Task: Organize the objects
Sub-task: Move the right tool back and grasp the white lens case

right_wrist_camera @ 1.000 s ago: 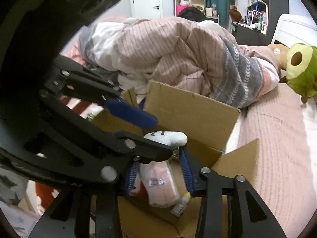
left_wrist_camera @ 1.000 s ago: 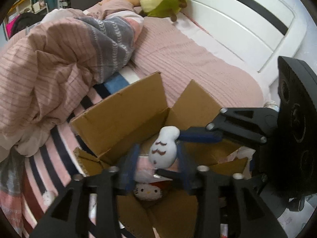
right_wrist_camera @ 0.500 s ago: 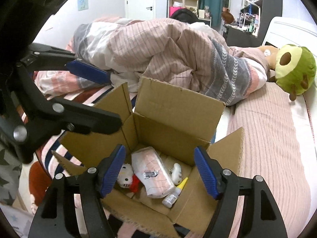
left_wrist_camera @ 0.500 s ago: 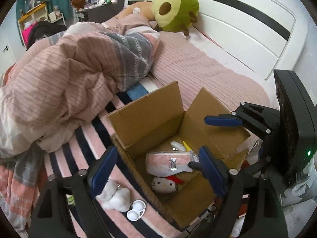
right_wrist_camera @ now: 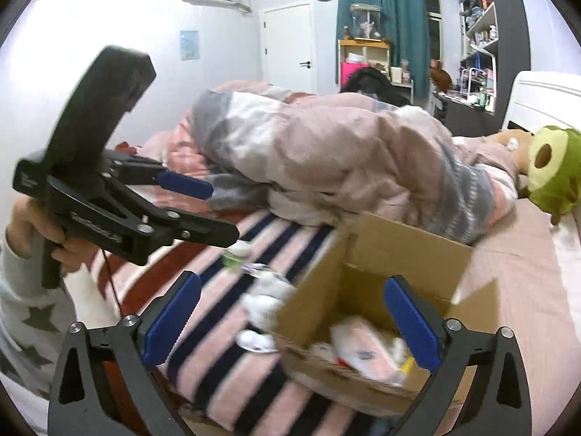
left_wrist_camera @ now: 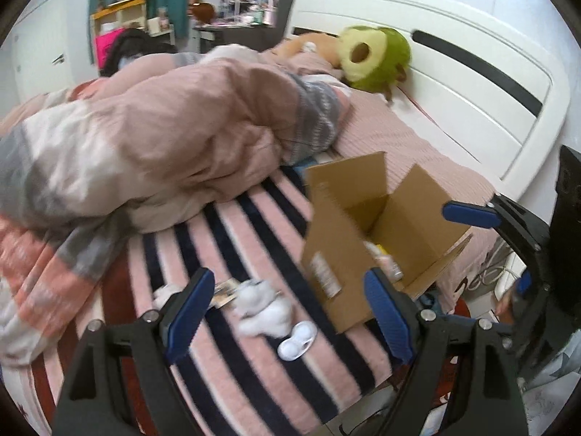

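Tools both gape empty, the right tool [right_wrist_camera: 290, 321], whose jaws have just been opening, over the cardboard box [right_wrist_camera: 374, 250] holding a pink pack [right_wrist_camera: 363, 348], the left tool [left_wrist_camera: 287, 305] over a white plush [left_wrist_camera: 263, 312] on the striped bed [left_wrist_camera: 254, 381].

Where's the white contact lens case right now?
In the left wrist view, the contact lens case lies on the striped blanket, between the fluffy white toy and the cardboard box.

Fluffy toy [left_wrist_camera: 262, 309] left of box [left_wrist_camera: 348, 239]
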